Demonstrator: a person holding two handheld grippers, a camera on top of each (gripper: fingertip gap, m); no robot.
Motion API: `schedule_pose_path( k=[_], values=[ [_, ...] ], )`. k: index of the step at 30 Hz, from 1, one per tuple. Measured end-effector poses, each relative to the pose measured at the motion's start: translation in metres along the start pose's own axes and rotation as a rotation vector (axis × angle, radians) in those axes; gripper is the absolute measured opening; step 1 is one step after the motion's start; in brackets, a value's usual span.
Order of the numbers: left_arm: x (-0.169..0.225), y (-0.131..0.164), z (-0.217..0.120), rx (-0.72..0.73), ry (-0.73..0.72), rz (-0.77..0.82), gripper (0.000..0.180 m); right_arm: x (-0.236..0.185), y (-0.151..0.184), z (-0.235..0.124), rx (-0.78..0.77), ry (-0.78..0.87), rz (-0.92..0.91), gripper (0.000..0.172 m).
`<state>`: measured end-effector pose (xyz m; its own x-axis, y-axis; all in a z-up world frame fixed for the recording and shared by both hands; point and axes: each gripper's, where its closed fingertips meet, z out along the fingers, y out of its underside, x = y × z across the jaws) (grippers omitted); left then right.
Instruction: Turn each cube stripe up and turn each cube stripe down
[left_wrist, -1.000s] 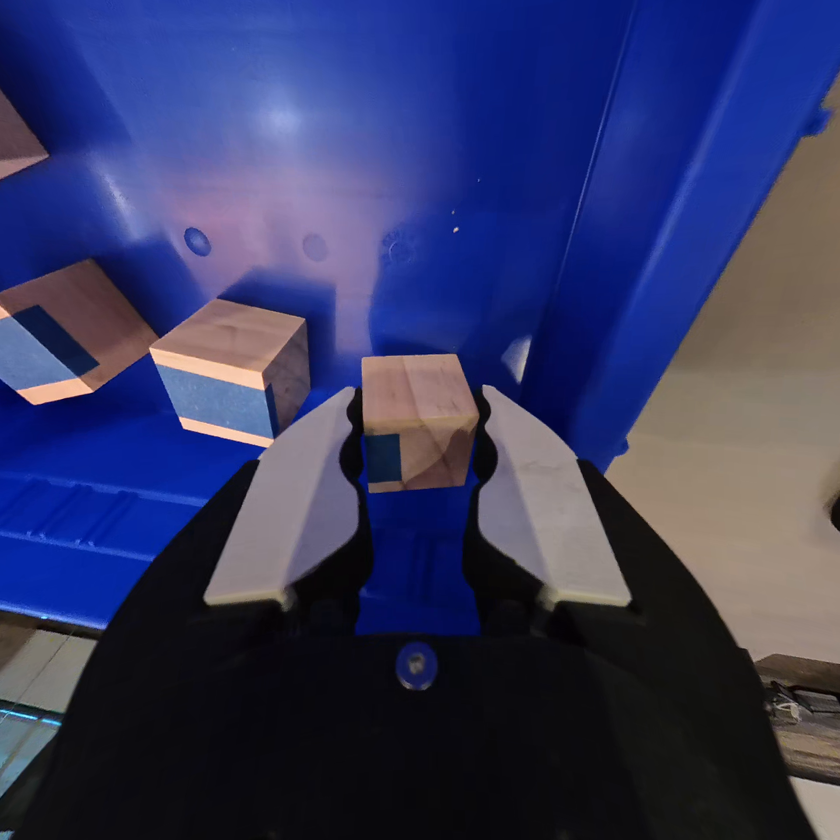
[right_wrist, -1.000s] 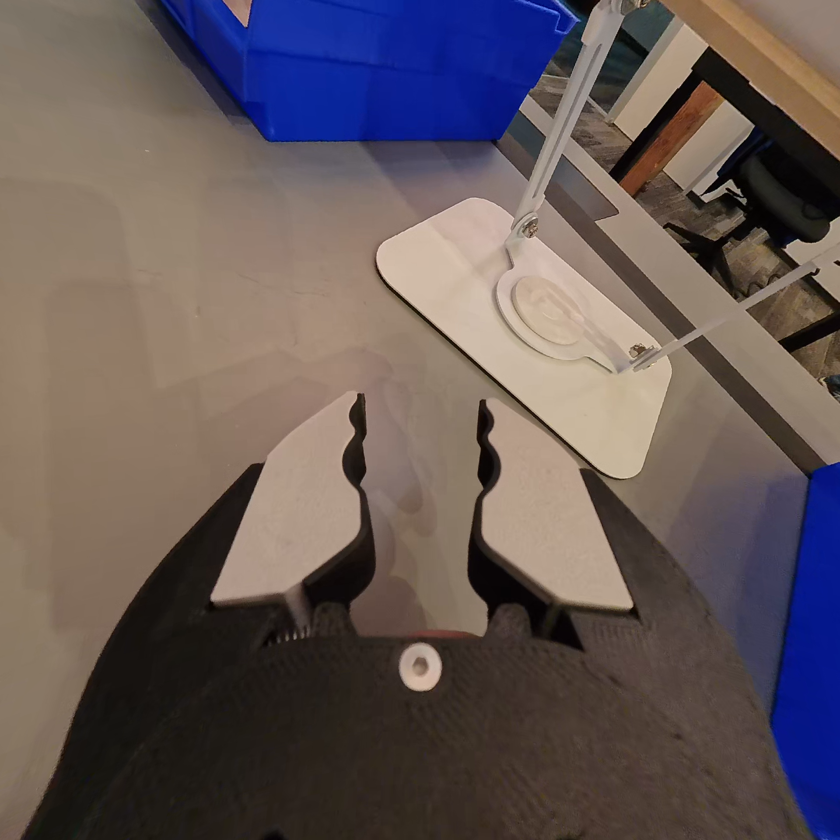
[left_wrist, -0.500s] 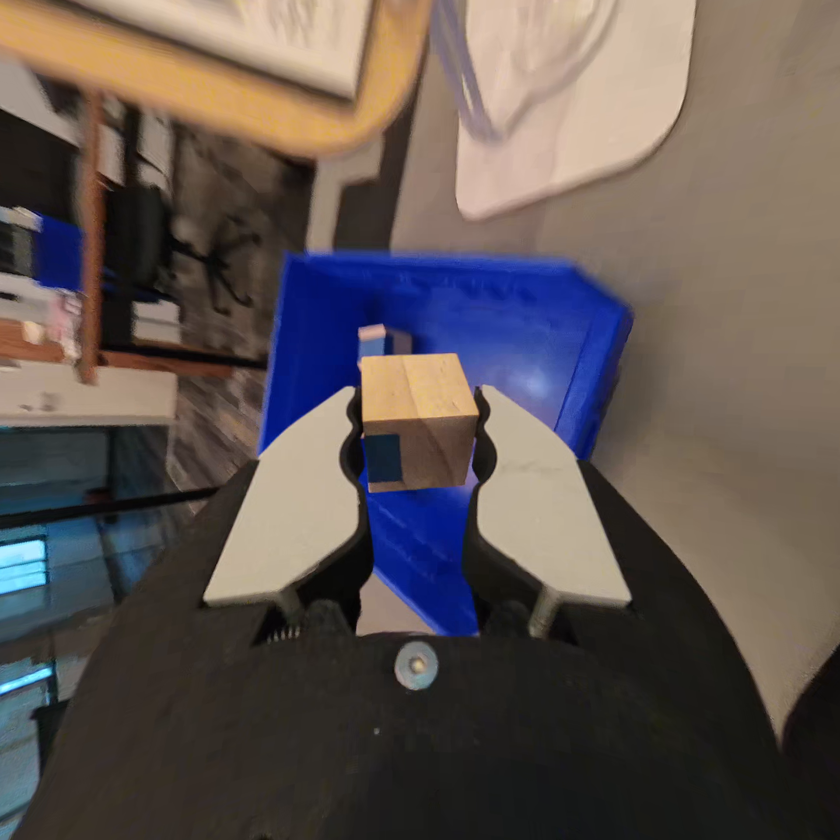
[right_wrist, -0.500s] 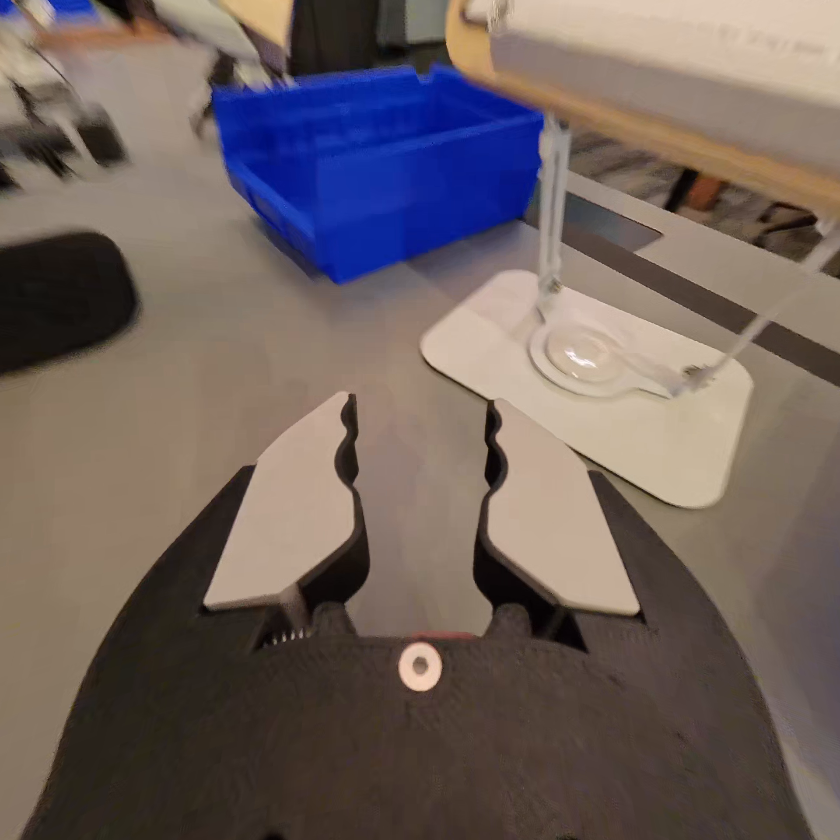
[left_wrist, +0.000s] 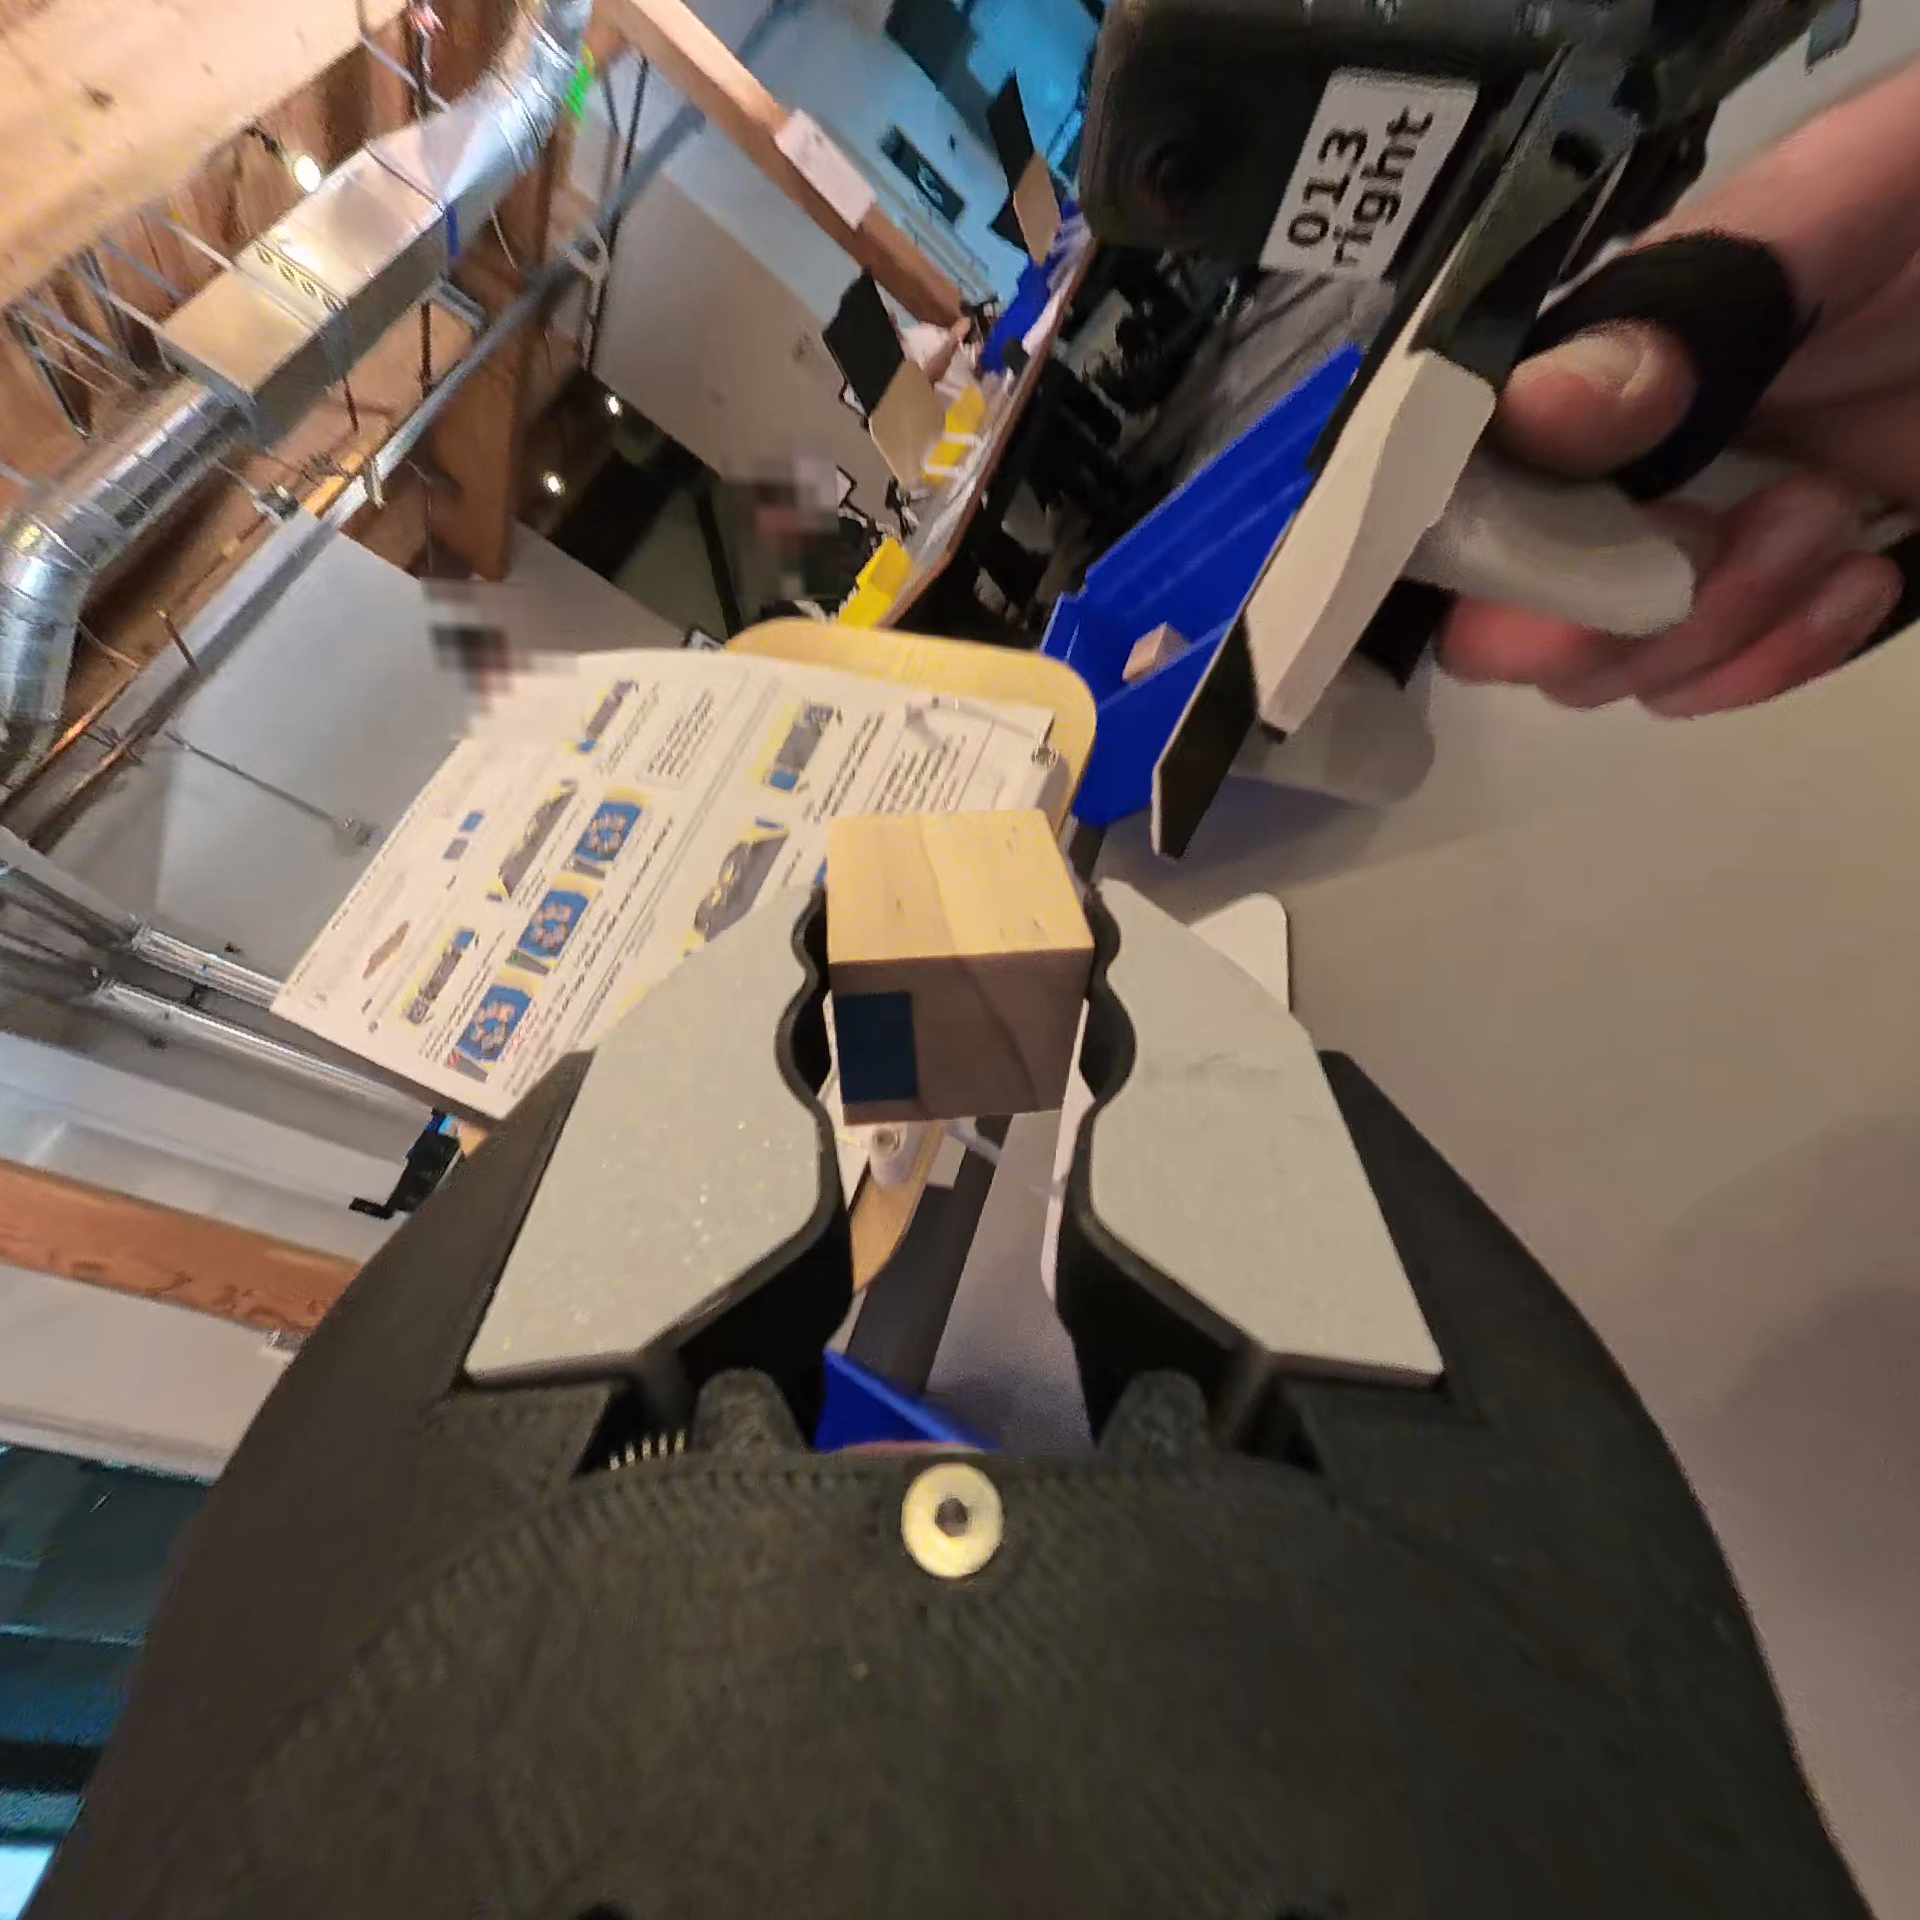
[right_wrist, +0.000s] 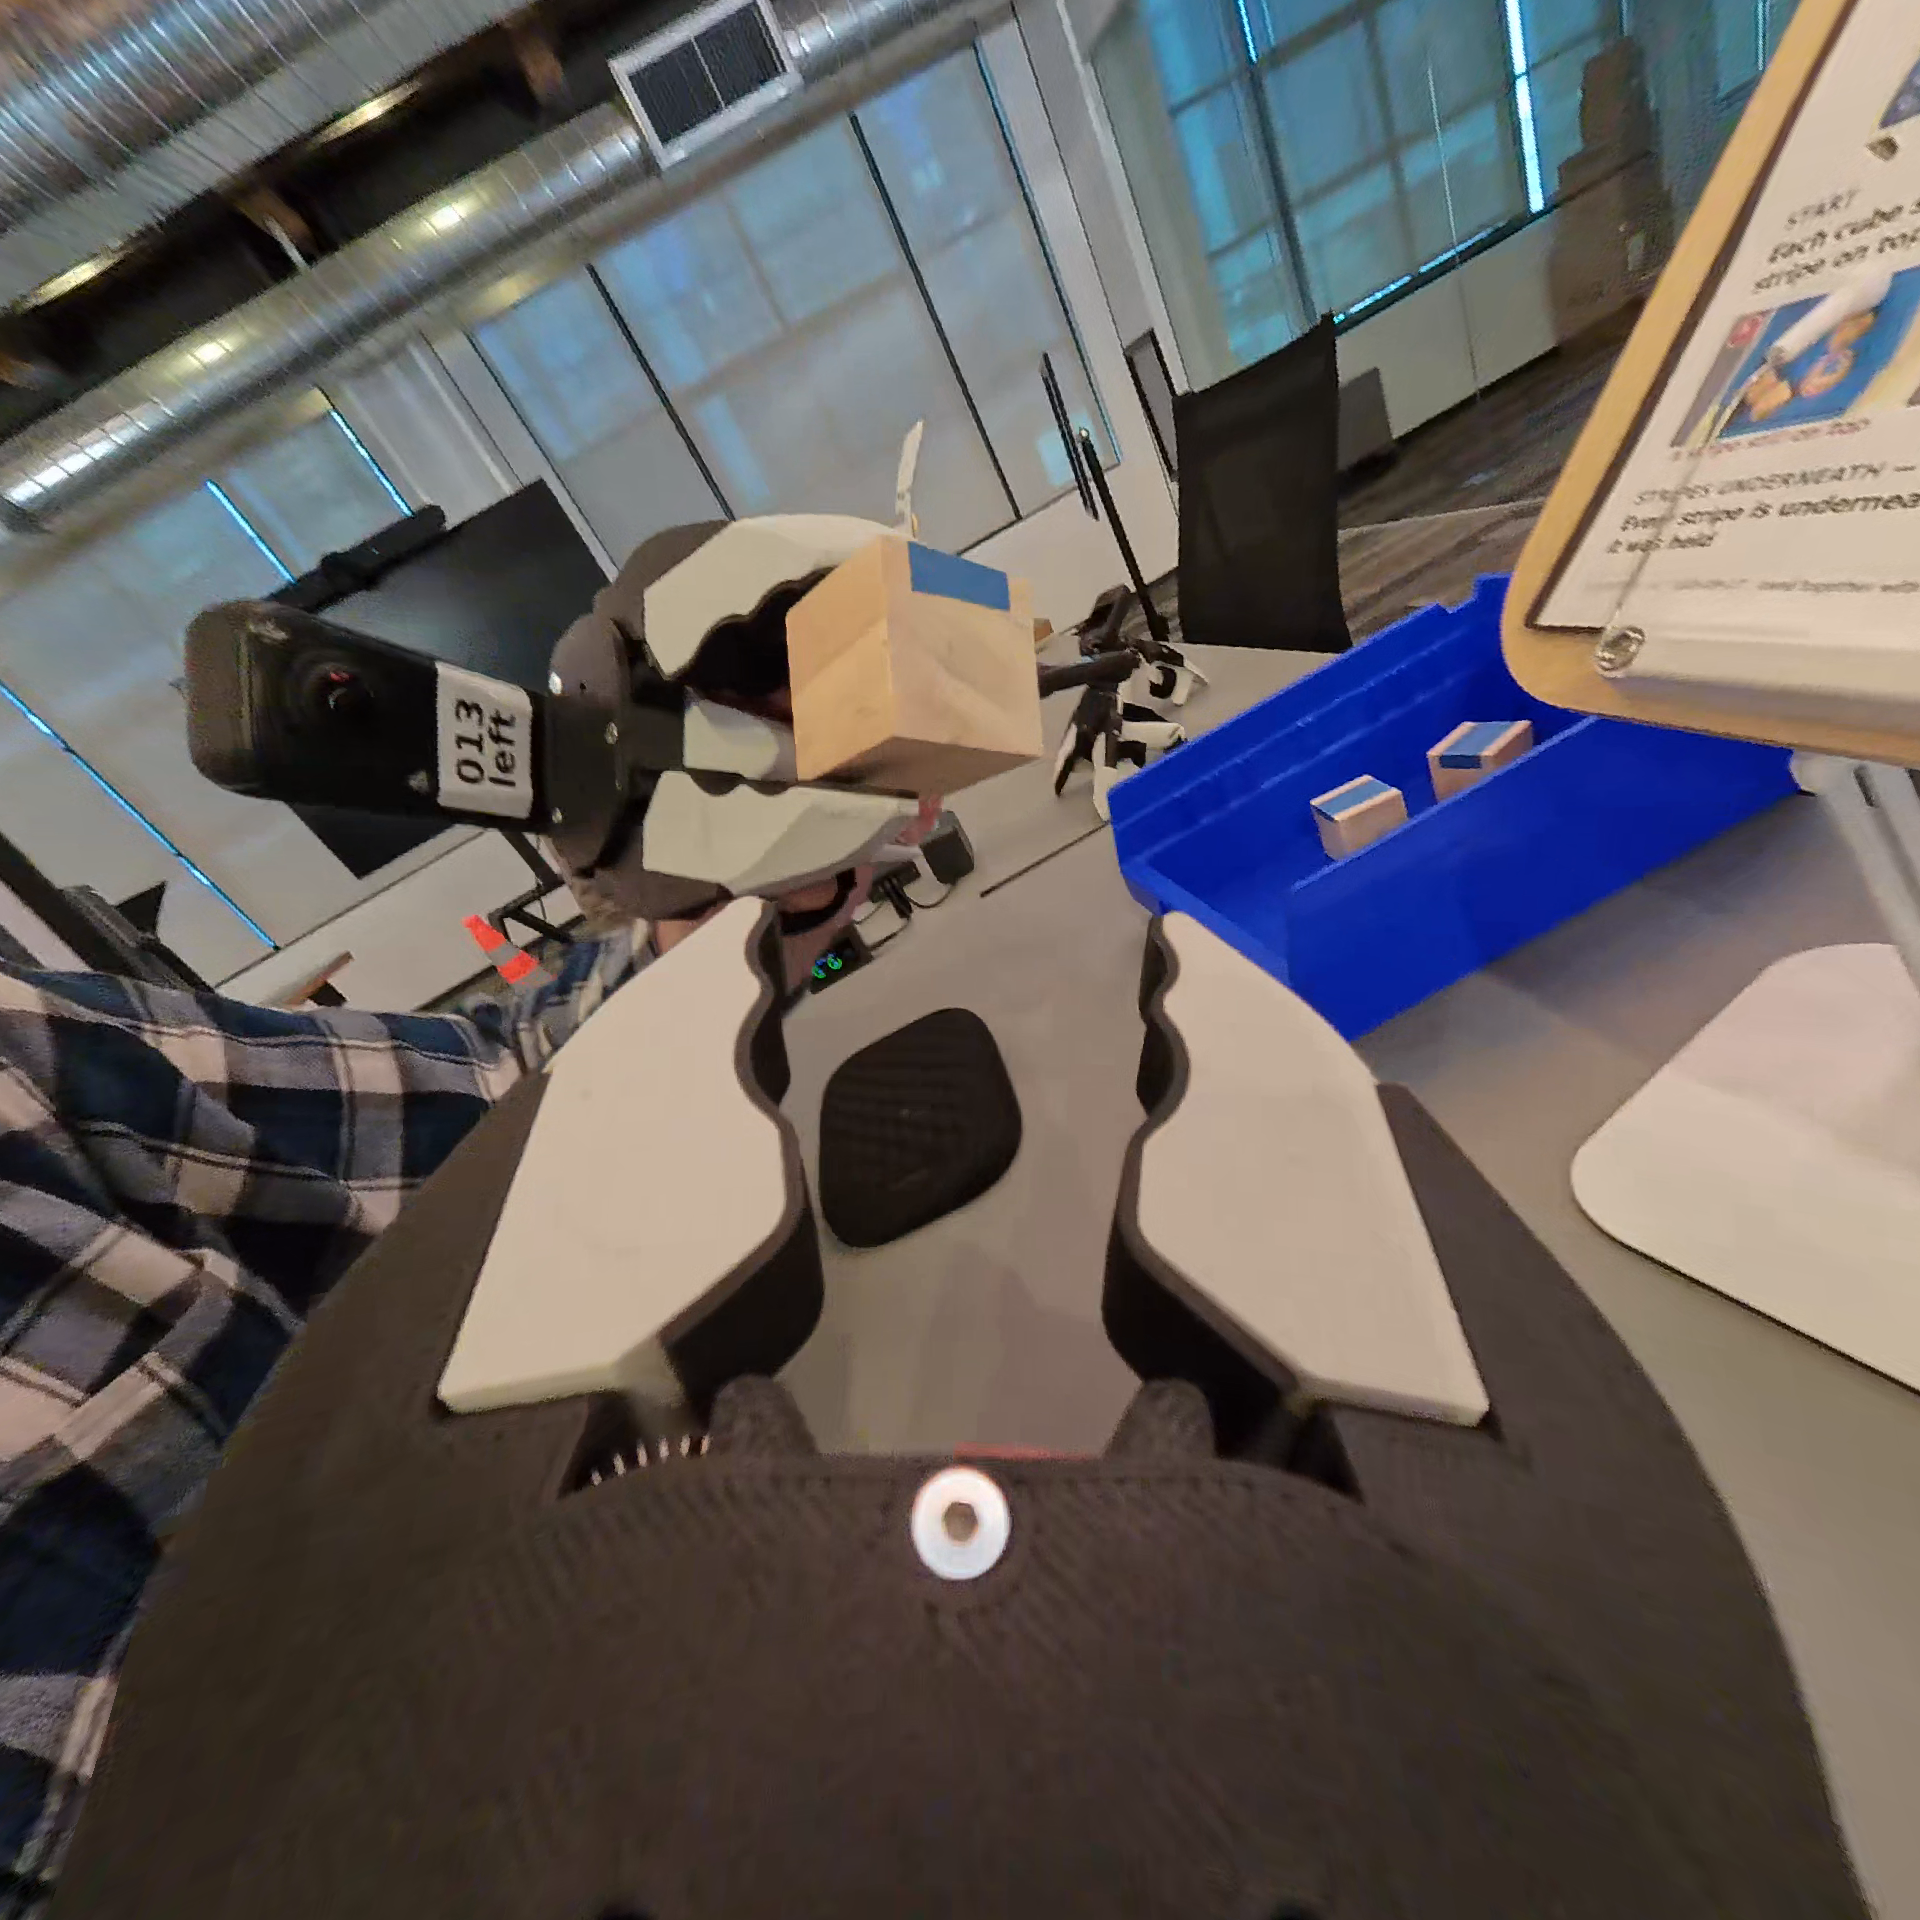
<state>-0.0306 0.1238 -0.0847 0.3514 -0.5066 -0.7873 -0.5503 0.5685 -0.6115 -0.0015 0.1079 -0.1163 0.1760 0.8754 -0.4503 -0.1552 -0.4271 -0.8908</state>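
I count three wooden cubes (right_wrist: 914, 675), one clamped in my left hand-held gripper (left_wrist: 956, 977) and two in the one blue bin (right_wrist: 1382, 935), plus my second hand-held gripper (right_wrist: 961, 997), open and bare.

Right gripper (right_wrist: 961, 987): black textured body, pale grey wavy-edged fingers (right_wrist: 644, 1174), silver screw (right_wrist: 958, 1524) behind jaws; plaid sleeve (right_wrist: 208, 1174) worn.

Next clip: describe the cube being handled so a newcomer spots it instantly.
Start at the blue bin on the grey table, then look left and up to the left claw. It grips a wooden cube in mid-air; the two other cubes lie in the bin.
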Motion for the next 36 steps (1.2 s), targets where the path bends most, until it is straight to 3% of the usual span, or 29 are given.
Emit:
schedule_pose_path(
  k=[8,36],
  values=[
    [0.007,-0.031,0.008,0.099,-0.04,-0.02,0.046,-0.016,-0.017,-0.01,0.055,-0.04,0.031,0.068],
    [0.02,-0.064,0.044,0.173,-0.034,-0.016,0.045,-0.012,-0.036,-0.045,0.13,-0.073,0.095,0.071]
  ],
)
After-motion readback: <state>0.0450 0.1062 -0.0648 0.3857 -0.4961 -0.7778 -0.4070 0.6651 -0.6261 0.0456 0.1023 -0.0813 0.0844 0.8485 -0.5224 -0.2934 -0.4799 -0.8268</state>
